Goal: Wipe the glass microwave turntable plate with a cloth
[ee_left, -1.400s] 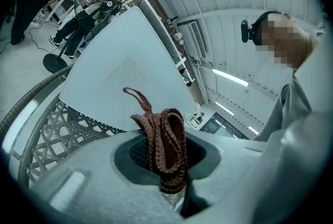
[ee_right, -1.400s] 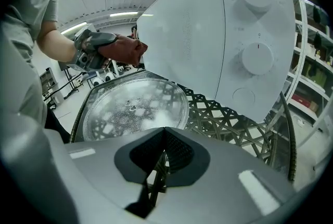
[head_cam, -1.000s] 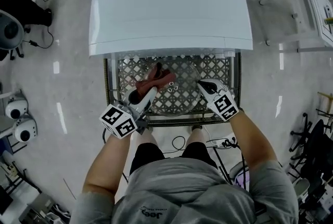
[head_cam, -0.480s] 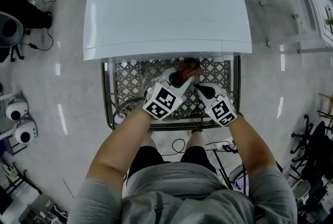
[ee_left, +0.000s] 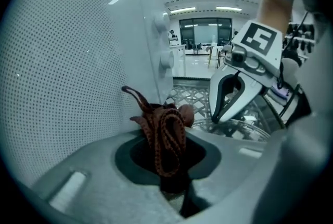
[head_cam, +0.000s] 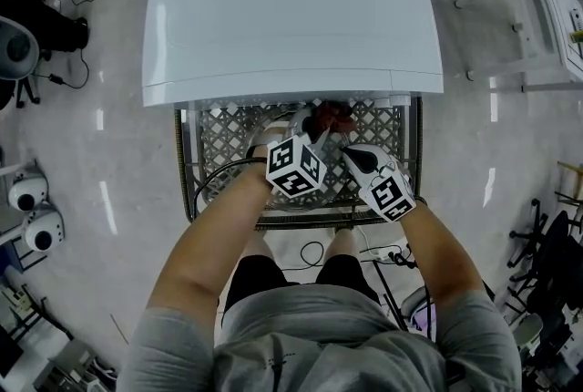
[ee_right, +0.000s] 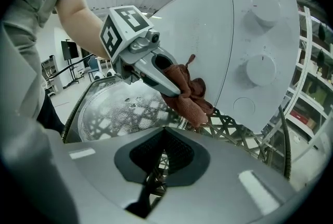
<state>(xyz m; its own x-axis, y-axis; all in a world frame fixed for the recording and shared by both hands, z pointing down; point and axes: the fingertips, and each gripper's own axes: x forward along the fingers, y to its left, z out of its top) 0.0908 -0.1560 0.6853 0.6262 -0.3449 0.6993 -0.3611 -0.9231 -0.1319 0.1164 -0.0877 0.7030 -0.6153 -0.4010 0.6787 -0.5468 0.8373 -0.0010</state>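
The round glass plate (ee_right: 117, 108) lies on a wire lattice shelf (head_cam: 228, 139) in front of the white microwave (head_cam: 291, 7). My left gripper (head_cam: 314, 128) is shut on a reddish-brown cloth (head_cam: 330, 117), which it holds over the plate's far right part, close to the microwave front. In the left gripper view the cloth (ee_left: 165, 132) sticks up from the jaws. My right gripper (head_cam: 352, 153) sits at the plate's right edge. Its fingers (ee_left: 225, 98) meet at the plate's rim (ee_left: 234, 126), shut on it.
The microwave's front panel with two knobs (ee_right: 260, 69) stands just behind the cloth. The shelf has raised wire sides (head_cam: 187, 167). Cables (head_cam: 314, 249) lie on the floor below, and other equipment (head_cam: 27, 203) stands at the left.
My left gripper carried the cloth from the plate's near left across to its far right, by the microwave front. The right gripper stayed at the plate's right edge.
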